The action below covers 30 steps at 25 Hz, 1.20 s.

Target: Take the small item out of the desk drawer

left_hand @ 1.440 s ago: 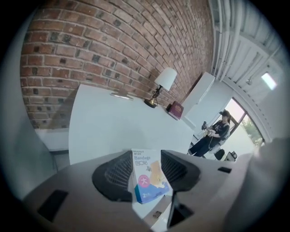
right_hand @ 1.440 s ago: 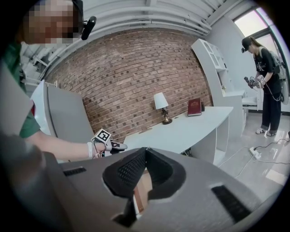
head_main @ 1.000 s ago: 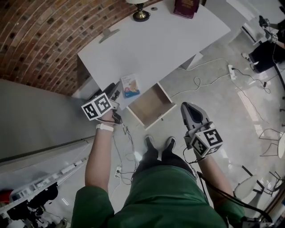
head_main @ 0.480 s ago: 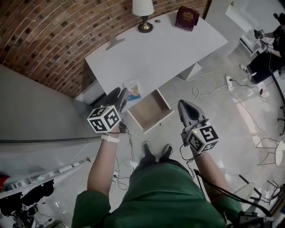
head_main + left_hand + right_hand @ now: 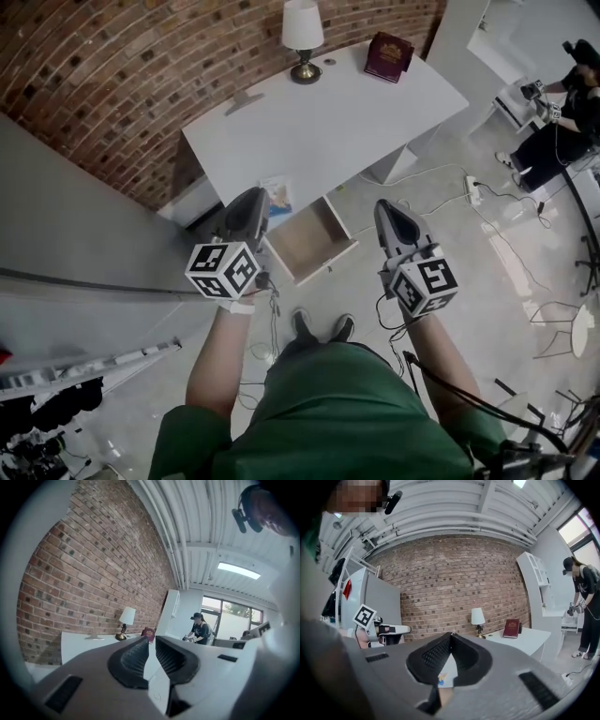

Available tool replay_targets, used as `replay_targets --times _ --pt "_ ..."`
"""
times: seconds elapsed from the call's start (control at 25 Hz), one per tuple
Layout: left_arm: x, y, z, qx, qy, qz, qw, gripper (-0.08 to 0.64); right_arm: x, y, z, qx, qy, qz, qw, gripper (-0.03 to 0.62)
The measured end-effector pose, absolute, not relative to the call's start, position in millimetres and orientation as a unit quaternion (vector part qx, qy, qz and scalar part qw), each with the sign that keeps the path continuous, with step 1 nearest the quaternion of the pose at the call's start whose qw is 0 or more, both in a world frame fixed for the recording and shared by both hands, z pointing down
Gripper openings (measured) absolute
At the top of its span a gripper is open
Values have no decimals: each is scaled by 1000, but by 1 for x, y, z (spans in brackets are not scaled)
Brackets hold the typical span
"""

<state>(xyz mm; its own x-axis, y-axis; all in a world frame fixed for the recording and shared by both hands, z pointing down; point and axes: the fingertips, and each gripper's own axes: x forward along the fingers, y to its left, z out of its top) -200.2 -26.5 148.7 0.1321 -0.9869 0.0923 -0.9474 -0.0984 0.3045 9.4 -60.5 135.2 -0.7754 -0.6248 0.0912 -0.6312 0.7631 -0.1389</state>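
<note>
One white desk (image 5: 319, 131), open drawer (image 5: 305, 246), brick wall (image 5: 112, 80).

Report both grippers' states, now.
Left gripper: jaws have just been closing, now shut, nothing between them.
Right gripper: jaws shut, holding nothing.

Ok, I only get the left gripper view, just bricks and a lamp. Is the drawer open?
Observer: Yes, the head view shows the drawer pulled out below the edge of the desk.
Operator: Anything inside?
Observer: It looks empty; a small picture card lies on the desk top near that edge.
Operator: And my right gripper?
Observer: Its jaws are together, holding nothing.
</note>
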Motion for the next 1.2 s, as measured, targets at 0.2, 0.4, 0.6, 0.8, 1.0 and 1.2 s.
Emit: replay_targets --times 0.2,0.4,0.6,0.8,1.0,1.2 --pt "-174 -14 106 764 -638 -62 76 38 12 -53 110 336 -941 49 6 2" --pt "-148 -3 62 781 -623 -52 4 37 10 -43 83 328 -944 25 -26 3" --pt "-130 6 31 781 -622 -30 -59 35 11 -36 54 326 -943 -11 -59 2" --pt "-125 6 30 780 -620 -21 -77 34 8 -32 42 326 -942 -35 -69 2" --pt "-125 1 33 778 -623 -18 -77 34 10 -39 46 330 -941 -30 -70 2" --pt "-127 -3 39 777 -625 -15 -68 34 12 -44 49 338 -939 -35 -62 2"
